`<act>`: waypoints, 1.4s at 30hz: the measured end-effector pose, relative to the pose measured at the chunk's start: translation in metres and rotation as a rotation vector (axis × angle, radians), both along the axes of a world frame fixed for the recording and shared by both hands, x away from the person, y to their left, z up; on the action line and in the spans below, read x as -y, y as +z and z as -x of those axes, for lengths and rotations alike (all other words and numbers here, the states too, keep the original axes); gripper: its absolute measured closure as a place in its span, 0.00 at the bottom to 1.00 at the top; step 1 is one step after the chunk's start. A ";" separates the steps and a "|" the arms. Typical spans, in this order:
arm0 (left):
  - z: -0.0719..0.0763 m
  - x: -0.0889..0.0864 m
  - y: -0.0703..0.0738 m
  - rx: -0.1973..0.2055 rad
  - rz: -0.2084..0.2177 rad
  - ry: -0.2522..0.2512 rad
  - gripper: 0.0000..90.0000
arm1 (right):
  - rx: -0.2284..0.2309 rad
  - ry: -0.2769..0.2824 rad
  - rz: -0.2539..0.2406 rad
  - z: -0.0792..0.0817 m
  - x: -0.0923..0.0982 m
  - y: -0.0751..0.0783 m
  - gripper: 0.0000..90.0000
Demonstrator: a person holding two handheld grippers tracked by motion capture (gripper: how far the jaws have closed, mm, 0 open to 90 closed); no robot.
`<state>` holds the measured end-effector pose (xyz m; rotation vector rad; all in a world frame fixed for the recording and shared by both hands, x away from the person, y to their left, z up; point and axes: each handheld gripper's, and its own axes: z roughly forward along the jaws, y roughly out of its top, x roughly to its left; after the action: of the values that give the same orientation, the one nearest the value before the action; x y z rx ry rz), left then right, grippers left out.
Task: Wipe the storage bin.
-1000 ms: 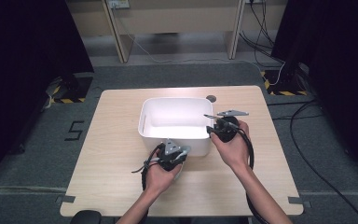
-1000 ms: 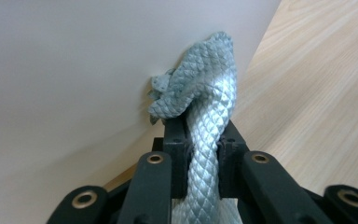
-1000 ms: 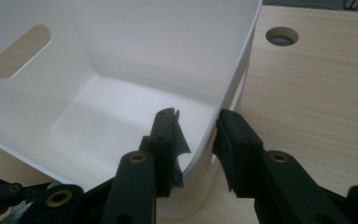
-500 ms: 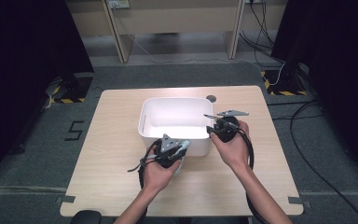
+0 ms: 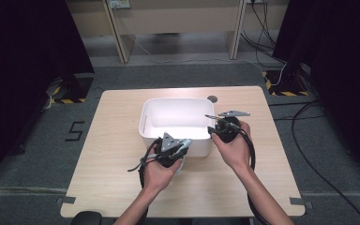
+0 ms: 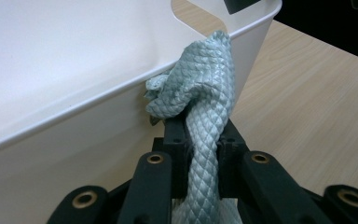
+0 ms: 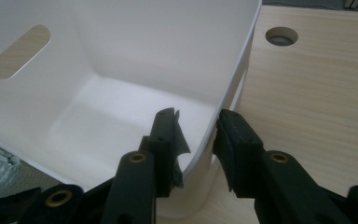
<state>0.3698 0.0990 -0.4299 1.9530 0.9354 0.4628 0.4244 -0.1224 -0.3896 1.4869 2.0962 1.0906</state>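
The work in hand looks like getting a cloth into or onto the white tub [image 5: 176, 119] that stands at the middle of the bench [image 5: 112, 159], and this moment falls in the carrying step: the left gripper [image 6: 204, 133] has its jaws clamped tight on a pale blue-green cloth [image 6: 200, 100], held right at the tub's near wall, with the bunched top of the cloth level with the rim and seemingly touching it. The right gripper [image 7: 196, 135] straddles the tub's right-hand wall, one jaw inside and one outside; the pads appear to sit on the wall, so I judge it steadies the tub, though a firm squeeze cannot be confirmed. The next move probably calls for lifting the cloth clear of the near rim and over the tub's hollow before any release, while the right gripper keeps the tub from sliding. The cloth is soft, with a quilted, scale-like weave, twisted into a rope between the jaws.
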 end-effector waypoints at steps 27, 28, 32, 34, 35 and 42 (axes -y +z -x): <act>-0.004 0.010 -0.012 -0.019 -0.015 -0.013 0.87 | 0.002 0.001 -0.005 0.000 0.001 0.000 0.76; -0.004 0.011 -0.014 -0.022 -0.015 -0.014 0.87 | 0.001 0.001 -0.006 0.000 0.001 0.000 0.76; -0.003 0.011 -0.020 -0.027 -0.027 -0.012 0.87 | 0.003 0.003 -0.005 -0.001 0.001 0.000 0.76; -0.003 0.011 -0.024 -0.029 -0.037 -0.011 0.87 | 0.003 0.003 -0.005 -0.001 0.001 0.000 0.76; -0.003 0.011 -0.026 -0.026 -0.034 -0.012 0.87 | 0.002 0.003 -0.004 0.000 0.001 0.000 0.76; -0.005 0.012 -0.037 -0.037 -0.045 -0.022 0.87 | 0.003 0.003 -0.005 -0.001 0.001 0.000 0.76</act>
<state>0.3750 0.0873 -0.4673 2.0166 0.9331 0.4406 0.4250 -0.1230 -0.3900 1.4841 2.0962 1.0990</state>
